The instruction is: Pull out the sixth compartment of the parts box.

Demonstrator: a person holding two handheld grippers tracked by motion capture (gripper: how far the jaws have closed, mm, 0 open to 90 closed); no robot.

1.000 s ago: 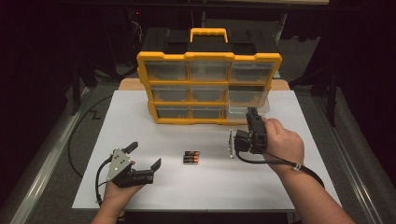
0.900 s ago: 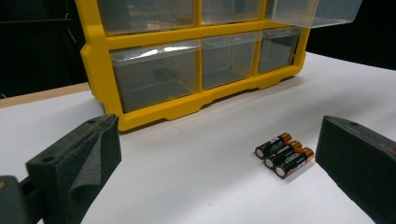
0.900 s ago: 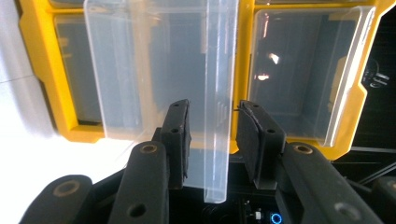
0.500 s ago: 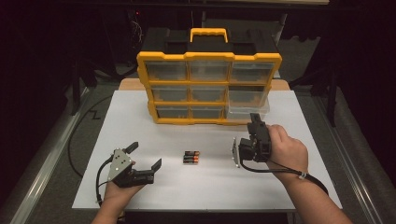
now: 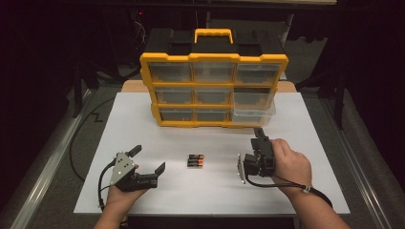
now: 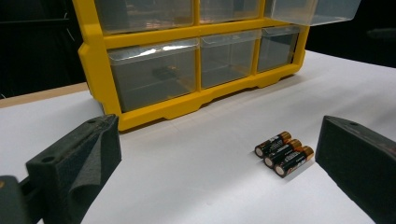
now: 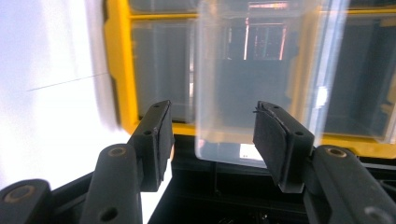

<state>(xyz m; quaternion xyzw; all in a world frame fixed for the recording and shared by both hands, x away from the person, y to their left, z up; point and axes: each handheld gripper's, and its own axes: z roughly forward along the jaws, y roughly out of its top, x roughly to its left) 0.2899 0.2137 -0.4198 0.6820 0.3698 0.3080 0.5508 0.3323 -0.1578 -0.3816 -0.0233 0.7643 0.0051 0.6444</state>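
A yellow drawer organizer (image 5: 214, 90) with a black top stands at the back of the white table. Its clear drawer (image 5: 253, 114) at the lower right is pulled out. Three AA batteries (image 5: 195, 161) lie side by side in the middle of the table. My right gripper (image 5: 259, 132) is turned on its side and points at that drawer from a little in front. In the right gripper view the drawer (image 7: 252, 84) lies ahead of the gripper (image 7: 212, 109); its jaws have just been opening and hold nothing. My left gripper (image 5: 148, 159) rests open on the table, left of the batteries (image 6: 284, 153).
The white sheet (image 5: 310, 143) covers the table out to its edges. A black cable (image 5: 79, 143) loops off the left side. The organizer's other drawers (image 6: 154, 70) are pushed in. Dark floor surrounds the table.
My right hand has drawn back from the pulled-out drawer, toward the near edge and lower. Its jaws stand wider apart. The left gripper and the batteries have not moved.
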